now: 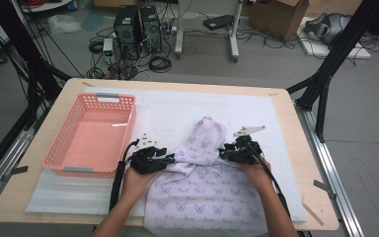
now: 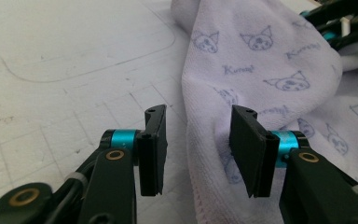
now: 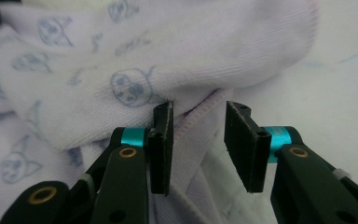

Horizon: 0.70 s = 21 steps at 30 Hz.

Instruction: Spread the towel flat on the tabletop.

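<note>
1. Black jaws of the left gripper (image 2: 198,149) stand apart, towel (image 1: 205,182) edge loose between them.
2. Right gripper (image 3: 198,144) likewise parted around a hem, not pinching.
3. Towel lies bunched at the table's (image 1: 69,207) near middle; basket (image 1: 91,138) at left.

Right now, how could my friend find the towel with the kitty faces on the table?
Look at the white mat covering the wooden table. On its near half, right of the pink basket, lies the towel, bunched up between the two grippers. It's the only soft thing there, pale lilac with little cat faces printed on it.
</note>
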### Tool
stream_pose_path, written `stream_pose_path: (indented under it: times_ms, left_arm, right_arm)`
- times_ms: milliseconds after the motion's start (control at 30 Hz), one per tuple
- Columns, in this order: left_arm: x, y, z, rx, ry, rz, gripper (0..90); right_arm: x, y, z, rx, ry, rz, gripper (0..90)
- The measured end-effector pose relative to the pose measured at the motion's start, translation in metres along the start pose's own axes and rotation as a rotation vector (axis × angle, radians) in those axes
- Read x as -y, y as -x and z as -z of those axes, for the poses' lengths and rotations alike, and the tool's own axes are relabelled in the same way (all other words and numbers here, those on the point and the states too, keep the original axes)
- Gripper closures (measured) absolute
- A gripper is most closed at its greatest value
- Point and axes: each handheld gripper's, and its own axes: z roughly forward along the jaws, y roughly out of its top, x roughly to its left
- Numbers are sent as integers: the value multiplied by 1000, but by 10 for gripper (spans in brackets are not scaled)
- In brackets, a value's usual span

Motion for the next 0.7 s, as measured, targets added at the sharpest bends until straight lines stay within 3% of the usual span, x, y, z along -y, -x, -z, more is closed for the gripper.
stream_pose_path:
  times_ms: [67, 100, 200, 267, 367, 400, 467, 567, 633, 667, 700]
  left_arm:
    - [0, 0, 0, 5, 1, 5, 573]
    - [-1, 0, 0, 8, 7, 7, 573]
    - [-2, 2, -1, 15, 9, 5, 573]
    - [-8, 4, -3, 21, -15, -1, 572]
    - [-18, 8, -5, 30, 7, -17, 566]
    - [-22, 8, -6, 26, 14, -25, 564]
    - [-27, 8, -9, 24, 6, -31, 561]
    - [-33, 5, -14, 17, -1, -29, 561]
    - [-35, 3, -17, 15, -6, -24, 561]
    - [-36, 3, -18, 14, -5, -24, 561]
    - [-37, 2, -19, 16, -11, -25, 562]
  right_arm:
    - [0, 1, -1, 0, 9, -2, 857]
    - [0, 0, 2, 57, 1, 21, 881]
    - [4, 10, 11, 102, -15, 1, 900]
    - [7, 18, 20, 103, 1, -22, 900]
    - [7, 20, 30, 120, 45, -30, 898]
    - [6, 20, 33, 103, 70, -38, 892]
    - [4, 19, 31, 75, 90, -51, 713]
    - [2, 13, 16, 41, 34, -53, 558]
    - [2, 9, 6, 41, 6, -42, 570]
    - [2, 8, 1, 44, -10, -33, 640]
    - [3, 8, -1, 41, -15, -29, 768]
